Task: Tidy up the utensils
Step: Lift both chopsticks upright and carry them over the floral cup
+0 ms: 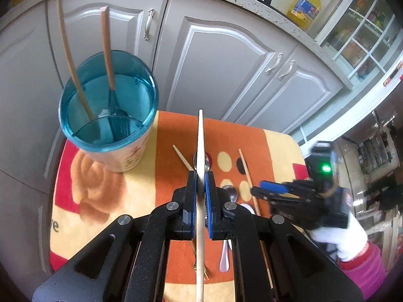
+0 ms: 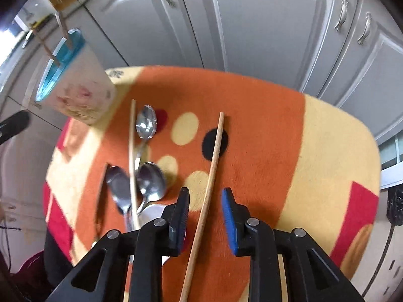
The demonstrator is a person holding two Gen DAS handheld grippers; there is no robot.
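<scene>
My left gripper [image 1: 200,178] is shut on a pale wooden chopstick [image 1: 200,151] and holds it above the cloth, right of the blue-rimmed cup [image 1: 108,105]. The cup holds a chopstick [image 1: 73,58] and a wooden-handled fork [image 1: 108,60]. My right gripper [image 2: 205,193] is open, its jaws either side of a chopstick [image 2: 211,171] that lies on the cloth. Several metal spoons [image 2: 146,123] and another chopstick [image 2: 132,161] lie to its left. The right gripper also shows in the left wrist view [image 1: 259,188]. The cup shows at the far left of the right wrist view [image 2: 75,85].
The utensils lie on an orange, yellow and red patterned cloth [image 2: 264,136] over a small table. Grey cabinet doors [image 1: 226,63] stand close behind it. A counter above carries an oil bottle [image 1: 304,7].
</scene>
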